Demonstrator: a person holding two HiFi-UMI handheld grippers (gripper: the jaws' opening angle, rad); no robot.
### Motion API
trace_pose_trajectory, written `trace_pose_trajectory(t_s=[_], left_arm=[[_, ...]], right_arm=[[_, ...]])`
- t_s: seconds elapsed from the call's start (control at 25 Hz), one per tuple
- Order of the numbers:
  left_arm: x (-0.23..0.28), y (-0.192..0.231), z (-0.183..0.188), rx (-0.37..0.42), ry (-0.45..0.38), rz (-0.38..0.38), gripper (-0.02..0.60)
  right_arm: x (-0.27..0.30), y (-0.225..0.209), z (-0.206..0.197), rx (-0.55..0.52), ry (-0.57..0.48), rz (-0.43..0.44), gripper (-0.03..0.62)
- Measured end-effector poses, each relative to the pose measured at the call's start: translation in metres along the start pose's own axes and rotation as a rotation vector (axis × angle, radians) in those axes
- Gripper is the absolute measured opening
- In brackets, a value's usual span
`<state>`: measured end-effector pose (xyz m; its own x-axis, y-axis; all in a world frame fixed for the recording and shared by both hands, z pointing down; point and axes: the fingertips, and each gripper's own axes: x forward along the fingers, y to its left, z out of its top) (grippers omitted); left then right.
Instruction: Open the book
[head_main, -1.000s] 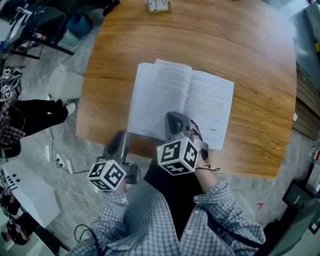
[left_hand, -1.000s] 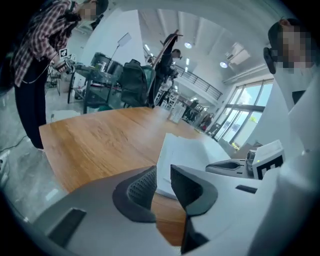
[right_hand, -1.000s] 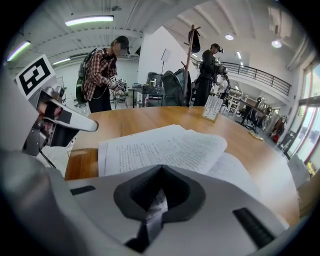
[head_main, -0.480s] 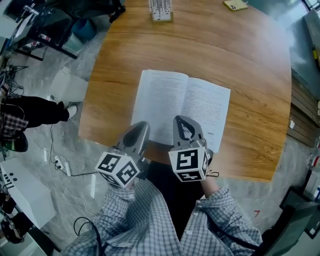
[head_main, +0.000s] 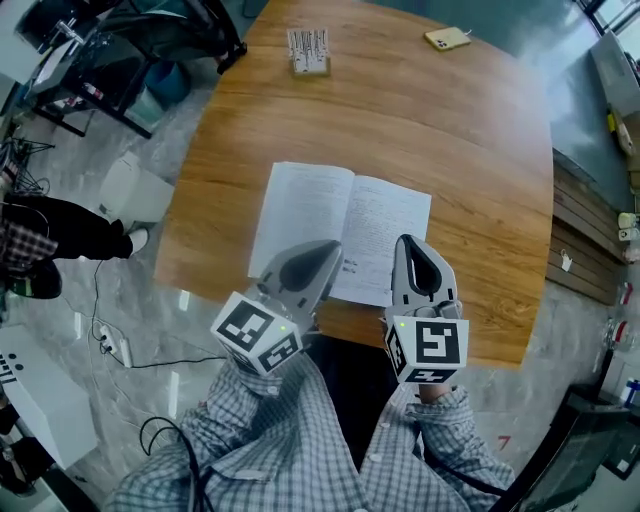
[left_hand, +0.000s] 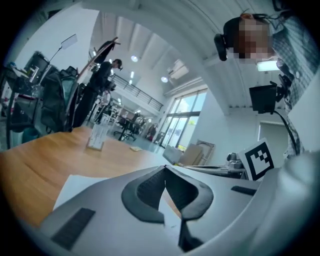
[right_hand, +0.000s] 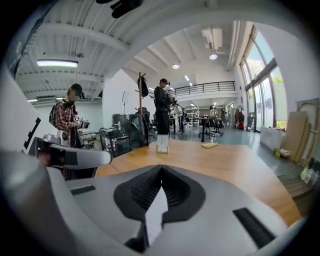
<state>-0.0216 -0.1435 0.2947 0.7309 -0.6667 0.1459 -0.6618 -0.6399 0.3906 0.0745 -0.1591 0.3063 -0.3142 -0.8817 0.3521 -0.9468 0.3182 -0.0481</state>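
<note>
Your left gripper (head_main: 326, 250) and right gripper (head_main: 411, 246) hovering over the open book (head_main: 300, 210), both jaws pinched together, empty.

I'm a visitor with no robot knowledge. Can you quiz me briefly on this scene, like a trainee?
1. Is the book on the table open or closed?
2. True or false: the left gripper and right gripper both have their jaws wide open.
3. What stands near the table's far edge? A) card stand B) mug C) laptop
Key: 1 open; 2 false, both are shut; 3 A.
</note>
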Motion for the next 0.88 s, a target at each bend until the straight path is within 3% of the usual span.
trace_pose_trajectory(t_s=[0.16, 0.4, 0.88], left_arm=[[0.0, -0.017, 0.041, 0.128, -0.074, -0.001, 0.011], [-0.005, -0.027, 0.088, 0.195, -0.164, 0.003, 0.011], [0.006, -0.035, 0.1, 0.234, -0.181, -0.006, 0.01]], right_arm=[[-0.023, -0.021, 0.036, 0.033, -0.081, -0.04, 0.02], [-0.046, -0.037, 0.072, 0.031, -0.144, -0.044, 0.02], [-0.063, -0.049, 0.101, 0.046, -0.247, -0.032, 0.02]])
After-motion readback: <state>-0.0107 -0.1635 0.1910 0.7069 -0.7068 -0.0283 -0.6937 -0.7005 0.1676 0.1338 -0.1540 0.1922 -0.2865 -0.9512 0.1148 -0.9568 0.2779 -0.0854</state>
